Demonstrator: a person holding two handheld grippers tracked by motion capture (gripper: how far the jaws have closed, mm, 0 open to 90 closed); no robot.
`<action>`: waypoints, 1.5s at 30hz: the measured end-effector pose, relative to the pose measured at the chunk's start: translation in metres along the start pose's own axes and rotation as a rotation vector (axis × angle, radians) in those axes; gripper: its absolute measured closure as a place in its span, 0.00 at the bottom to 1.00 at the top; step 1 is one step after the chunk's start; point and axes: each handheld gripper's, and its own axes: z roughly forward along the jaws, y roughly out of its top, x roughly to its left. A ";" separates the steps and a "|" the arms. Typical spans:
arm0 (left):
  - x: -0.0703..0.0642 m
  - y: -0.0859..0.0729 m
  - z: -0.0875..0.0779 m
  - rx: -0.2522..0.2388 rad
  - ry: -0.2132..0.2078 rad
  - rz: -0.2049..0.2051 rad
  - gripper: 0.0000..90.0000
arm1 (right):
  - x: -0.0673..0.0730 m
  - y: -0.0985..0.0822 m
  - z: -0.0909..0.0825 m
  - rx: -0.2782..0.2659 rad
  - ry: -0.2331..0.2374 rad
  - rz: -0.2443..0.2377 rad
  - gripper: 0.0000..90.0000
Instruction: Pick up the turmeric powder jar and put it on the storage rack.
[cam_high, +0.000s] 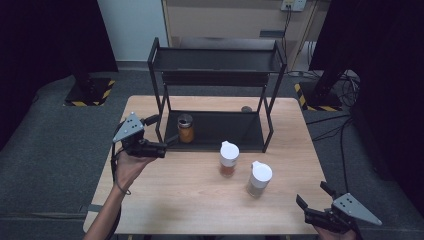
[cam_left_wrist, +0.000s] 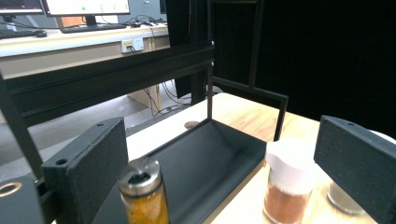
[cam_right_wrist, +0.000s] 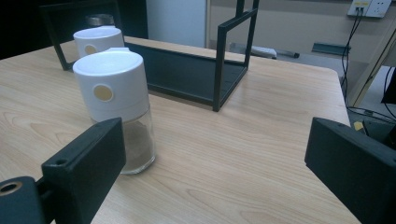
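Note:
A black two-tier rack stands at the back of the wooden table. On its lower shelf, at the left, sits a metal-lidded jar of orange spice. In front of the rack stand two white-capped jars: one with red-orange spice, one with brown spice. My left gripper is open at the rack's left end, and its own view has the metal-lidded jar just ahead near the left jaw. My right gripper is open and empty at the front right corner, facing the brown-spice jar.
A small dark disc lies on the table behind the rack. Black stands with hazard-striped bases flank the table on the floor, and cables run at the right. Bare tabletop stretches along the front edge.

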 end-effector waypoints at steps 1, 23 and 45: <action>-0.001 -0.003 -0.003 -0.002 0.001 -0.006 0.03 | 0.000 0.000 0.000 0.000 0.000 0.000 0.06; -0.024 -0.072 -0.060 0.001 0.073 -0.086 0.02 | 0.001 0.001 0.001 0.006 0.000 -0.006 0.06; -0.034 -0.122 -0.096 0.057 0.100 -0.126 0.02 | 0.002 0.002 0.001 0.010 0.000 -0.012 0.06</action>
